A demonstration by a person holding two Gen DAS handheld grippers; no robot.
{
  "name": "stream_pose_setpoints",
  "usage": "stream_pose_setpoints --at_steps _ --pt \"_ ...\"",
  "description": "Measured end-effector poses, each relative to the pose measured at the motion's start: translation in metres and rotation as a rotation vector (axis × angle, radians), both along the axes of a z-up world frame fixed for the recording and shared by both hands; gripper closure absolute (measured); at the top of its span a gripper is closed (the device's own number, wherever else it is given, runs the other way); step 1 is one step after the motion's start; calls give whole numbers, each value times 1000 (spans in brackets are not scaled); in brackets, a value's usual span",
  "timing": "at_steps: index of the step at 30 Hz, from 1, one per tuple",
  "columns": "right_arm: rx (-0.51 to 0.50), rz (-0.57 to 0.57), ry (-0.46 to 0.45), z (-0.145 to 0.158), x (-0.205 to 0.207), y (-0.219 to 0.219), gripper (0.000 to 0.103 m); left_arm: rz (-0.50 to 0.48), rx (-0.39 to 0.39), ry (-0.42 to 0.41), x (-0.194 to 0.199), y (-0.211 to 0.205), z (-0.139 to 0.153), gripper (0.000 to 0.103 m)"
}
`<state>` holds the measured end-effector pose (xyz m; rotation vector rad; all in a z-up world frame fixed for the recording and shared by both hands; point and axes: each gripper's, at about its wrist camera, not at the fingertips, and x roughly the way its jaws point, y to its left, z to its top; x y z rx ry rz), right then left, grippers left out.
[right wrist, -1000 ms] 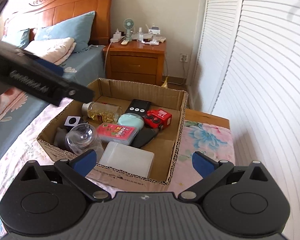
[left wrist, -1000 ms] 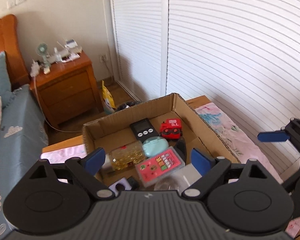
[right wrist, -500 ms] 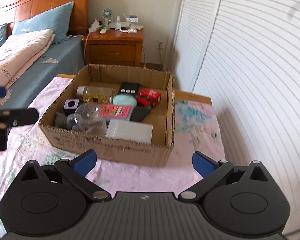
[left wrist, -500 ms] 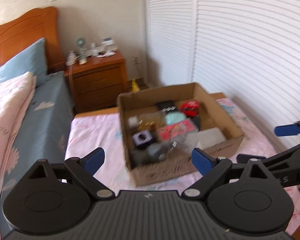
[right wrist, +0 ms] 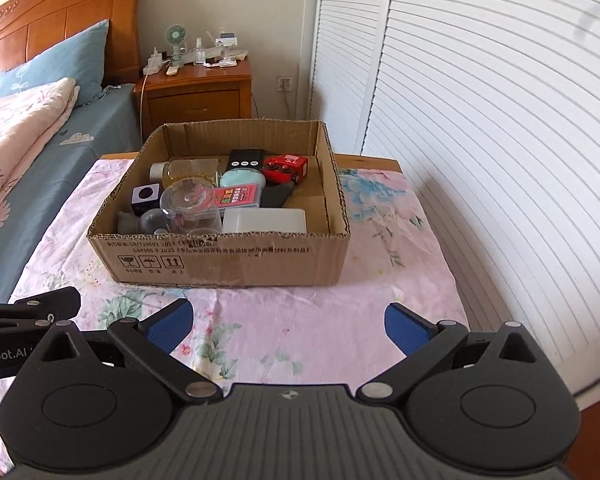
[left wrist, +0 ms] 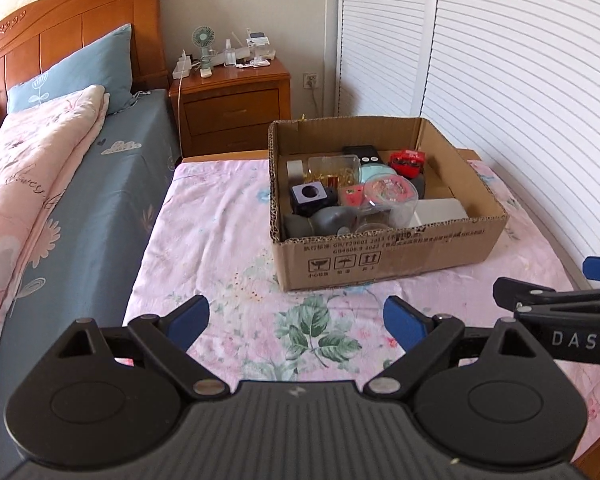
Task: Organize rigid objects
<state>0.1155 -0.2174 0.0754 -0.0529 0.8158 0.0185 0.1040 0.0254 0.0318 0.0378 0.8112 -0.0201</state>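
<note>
I hold my left claw (left wrist: 296,322) and right claw (right wrist: 288,322) level, side by side, both spread wide and empty, pulled back since a second ago so the filled box (right wrist: 228,258) sits ahead of them.

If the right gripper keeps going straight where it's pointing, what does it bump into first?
Probably the near wall of the cardboard box. The right hand-held gripper is open and empty over the floral cloth, aimed at the box with nothing between. If it angles downward, it could touch the cloth first; depth is unclear.
</note>
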Motion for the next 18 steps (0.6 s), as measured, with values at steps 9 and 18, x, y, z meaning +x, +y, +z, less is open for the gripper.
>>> stream_pose_setpoints --at_steps 9,18 --pt "4 -20 -3 0 0 -4 0 0 33 -14 -4 -6 4 9" --pt "1 -13 -1 0 -1 -2 0 0 34 -8 -3 -8 5 9"
